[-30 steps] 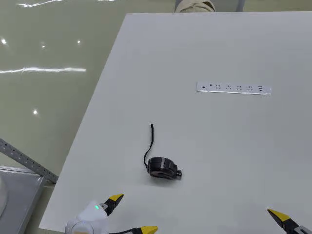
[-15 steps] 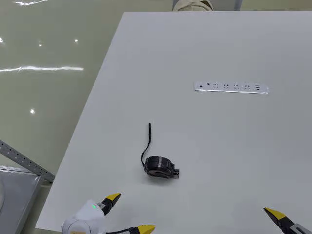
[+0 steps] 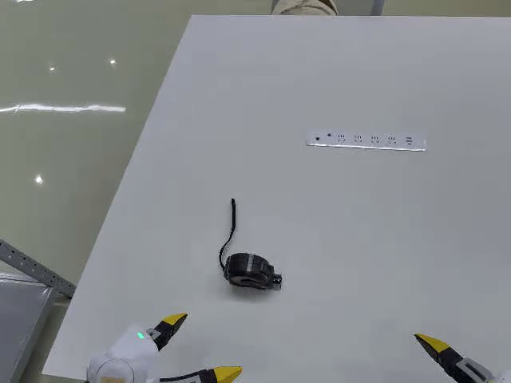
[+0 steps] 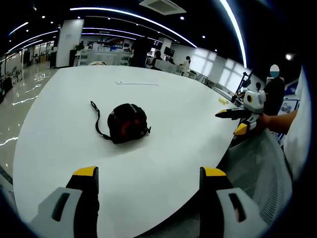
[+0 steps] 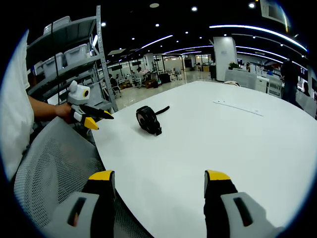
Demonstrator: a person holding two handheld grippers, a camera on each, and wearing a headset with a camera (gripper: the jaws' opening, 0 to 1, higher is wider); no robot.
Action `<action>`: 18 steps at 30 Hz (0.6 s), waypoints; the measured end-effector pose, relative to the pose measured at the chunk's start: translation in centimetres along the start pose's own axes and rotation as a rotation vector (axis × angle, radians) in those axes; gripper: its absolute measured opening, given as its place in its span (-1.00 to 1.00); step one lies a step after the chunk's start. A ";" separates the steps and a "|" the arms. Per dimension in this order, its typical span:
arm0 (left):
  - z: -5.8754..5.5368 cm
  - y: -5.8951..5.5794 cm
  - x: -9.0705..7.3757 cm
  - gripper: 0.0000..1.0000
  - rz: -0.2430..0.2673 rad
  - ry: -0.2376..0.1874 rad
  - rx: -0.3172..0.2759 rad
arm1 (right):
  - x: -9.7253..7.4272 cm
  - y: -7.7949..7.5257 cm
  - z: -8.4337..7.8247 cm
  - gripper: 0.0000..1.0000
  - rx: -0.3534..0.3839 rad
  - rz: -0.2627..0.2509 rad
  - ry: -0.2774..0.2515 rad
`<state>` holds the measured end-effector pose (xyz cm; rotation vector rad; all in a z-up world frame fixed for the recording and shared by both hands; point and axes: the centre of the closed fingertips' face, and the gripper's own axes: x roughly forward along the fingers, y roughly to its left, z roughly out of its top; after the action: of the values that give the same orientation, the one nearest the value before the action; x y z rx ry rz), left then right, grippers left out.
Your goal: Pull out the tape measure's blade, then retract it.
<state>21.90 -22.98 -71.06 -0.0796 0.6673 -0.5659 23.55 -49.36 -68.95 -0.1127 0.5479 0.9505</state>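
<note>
- The white tabletop (image 3: 359, 231) is wide and matte, with a rounded near edge in both gripper views. It is bare around the black tape measure (image 3: 251, 270).
- The tape measure lies on its side near the tabletop's near left part, untouched. It sits ahead of the left claw (image 4: 149, 173) and well apart from the right claw (image 5: 159, 176).
- A thin black wrist strap (image 3: 230, 227) curls from the tape measure's case away across the surface.
- Farther back, a flat white power strip (image 3: 366, 141) lies on the tabletop, well apart from the tape measure.
- The left claw hovers at the near edge with its yellow-tipped jaws spread wide, gripping nothing.
- The right claw hangs over the near right edge, also spread wide and holding nothing.
- Beyond the left edge the floor (image 3: 72, 120) is glossy pale green and mirrors the ceiling lights.
- A grey metal rack (image 5: 64, 44) with pale bins stands beside the person, and a mesh chair back (image 5: 54, 163) is at the edge.
- The hall is large and open, with long light strips overhead and people standing in the distance.
</note>
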 end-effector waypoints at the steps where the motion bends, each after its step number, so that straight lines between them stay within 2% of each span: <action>1: 0.1 0.0 0.0 0.63 -0.002 -0.001 0.003 | 0.1 0.0 -0.1 0.48 0.001 0.007 -0.004; 8: 0.3 0.6 0.8 0.63 -0.008 0.007 0.020 | 1.1 0.3 0.7 0.44 -0.010 0.046 -0.023; 18: 0.7 1.4 1.8 0.63 -0.026 0.025 0.056 | 3.0 0.1 1.2 0.37 -0.045 0.092 -0.033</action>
<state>24.14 -22.81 -71.90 -0.0293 0.6756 -0.6112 25.33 -46.69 -69.44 -0.1123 0.5047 1.0533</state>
